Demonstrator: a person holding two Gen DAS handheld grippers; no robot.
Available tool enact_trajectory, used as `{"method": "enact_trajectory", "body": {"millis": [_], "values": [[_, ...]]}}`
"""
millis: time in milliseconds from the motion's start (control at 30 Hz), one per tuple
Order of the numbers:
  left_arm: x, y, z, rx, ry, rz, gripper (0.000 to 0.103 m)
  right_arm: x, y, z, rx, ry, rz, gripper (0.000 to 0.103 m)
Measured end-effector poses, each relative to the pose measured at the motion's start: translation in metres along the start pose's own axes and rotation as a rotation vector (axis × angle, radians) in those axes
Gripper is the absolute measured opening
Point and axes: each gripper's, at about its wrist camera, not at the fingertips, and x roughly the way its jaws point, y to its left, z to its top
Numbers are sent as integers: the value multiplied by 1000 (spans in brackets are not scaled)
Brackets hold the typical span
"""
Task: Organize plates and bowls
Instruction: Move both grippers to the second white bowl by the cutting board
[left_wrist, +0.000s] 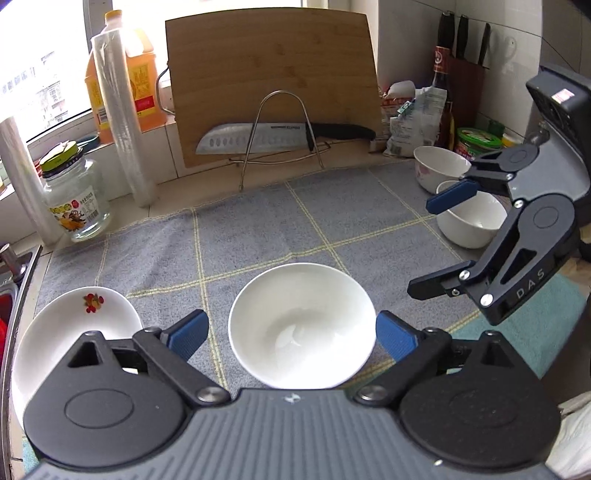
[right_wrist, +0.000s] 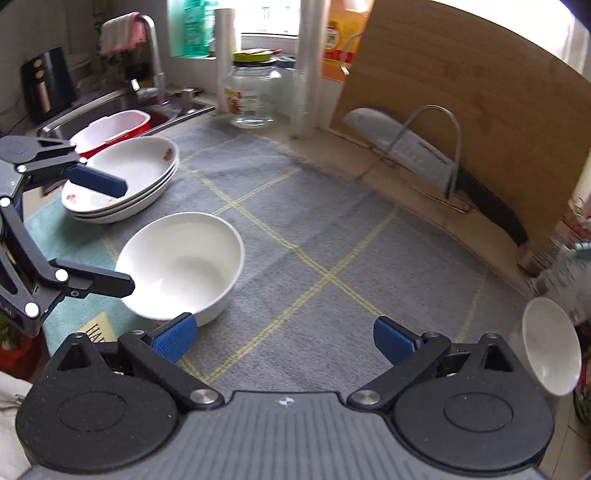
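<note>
A plain white bowl (left_wrist: 299, 325) (right_wrist: 184, 258) stands on the grey checked mat (left_wrist: 258, 229). My left gripper (left_wrist: 291, 332) (right_wrist: 127, 236) is open above it, a blue pad on each side of the bowl, neither pressing on it. A stack of shallow white plates (left_wrist: 74, 325) (right_wrist: 122, 177) with red flower prints lies to the bowl's left. My right gripper (left_wrist: 421, 247) (right_wrist: 284, 332) is open and empty over bare mat. Beside it at the right stand a flowered bowl (left_wrist: 436, 166) and a plain white bowl (left_wrist: 476, 225) (right_wrist: 550, 350).
A bamboo cutting board (left_wrist: 273, 74) leans on the back wall behind a knife (left_wrist: 258, 138) in a wire stand. A glass jar (left_wrist: 75, 199), cling-film rolls (left_wrist: 118, 110) and an oil bottle (left_wrist: 140, 74) stand back left. The sink (right_wrist: 110, 107) holds a red basin (right_wrist: 114, 127). Packets and bottles (left_wrist: 417, 122) crowd the back right.
</note>
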Motion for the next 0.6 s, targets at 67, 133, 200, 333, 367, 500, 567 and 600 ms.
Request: {"method": "enact_trajectory", "body": {"millis": [67,133,200,333,367,500,567,600], "values": [[3,-10,3,33,-7,11,97,-6,-9,-6,55,-13,-21,103],[5,-21,8,69,-11,11,97,-14,-14,-13,90,-29,-65,103],[8,-31,14,92,-27,-1,97,-21,-19,-21,123,-42,-106,103],[17,-48,24,129,-36,-87,98,-30,-33,-36,226,-47,-202,103],[20,-54,26,148,-37,-111,98,-33,-36,-40,251,-46,-229,103],[33,-71,32,192,-37,-189,98,-42,-51,-58,352,-57,-291,103],[41,-79,35,199,-27,-216,98,-45,-60,-68,403,-49,-310,103],[45,-83,36,210,-23,-220,98,-47,-64,-72,422,-45,-315,103]]}}
